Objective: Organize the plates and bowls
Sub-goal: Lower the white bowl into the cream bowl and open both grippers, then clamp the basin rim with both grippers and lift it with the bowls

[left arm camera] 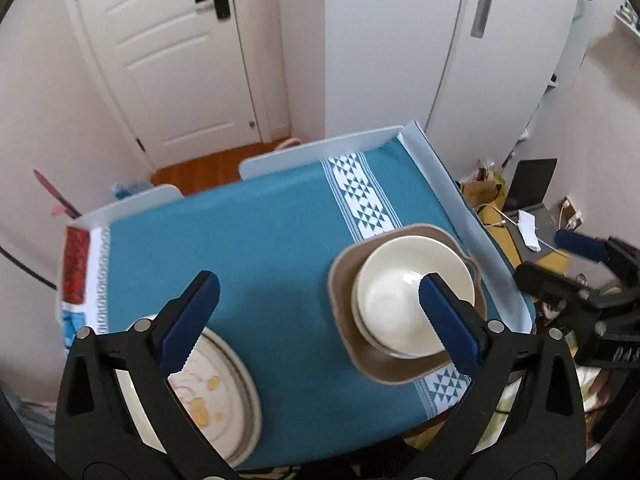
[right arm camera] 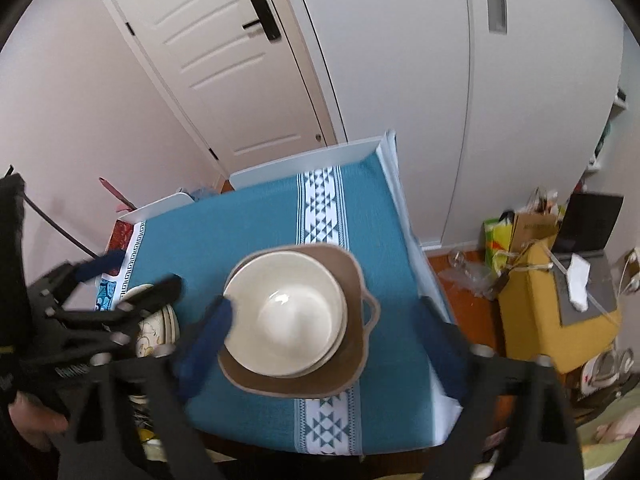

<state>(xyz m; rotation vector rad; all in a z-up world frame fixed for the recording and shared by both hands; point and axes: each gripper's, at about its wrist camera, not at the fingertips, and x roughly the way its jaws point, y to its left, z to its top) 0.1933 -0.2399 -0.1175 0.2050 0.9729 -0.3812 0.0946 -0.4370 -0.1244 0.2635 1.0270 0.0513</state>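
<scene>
A stack of cream bowls [left arm camera: 408, 300] [right arm camera: 286, 312] sits inside a brown square dish [left arm camera: 344, 280] [right arm camera: 348, 276] on the right half of the blue tablecloth. A stack of patterned plates [left arm camera: 216, 392] [right arm camera: 156, 332] lies at the front left corner. My left gripper [left arm camera: 320, 292] is open and empty, held above the cloth between the plates and the bowls. My right gripper [right arm camera: 324, 316] is open and empty above the bowl stack; it also shows in the left wrist view [left arm camera: 576, 244], off the table's right edge. The left gripper [right arm camera: 132, 276] shows in the right wrist view over the plates.
The table [left arm camera: 260, 240] has a raised white rim [left arm camera: 320, 152]. A white door [left arm camera: 168, 60] and a wardrobe [left arm camera: 400, 40] stand behind. Boxes, bags and a laptop [right arm camera: 560, 272] clutter the floor on the right.
</scene>
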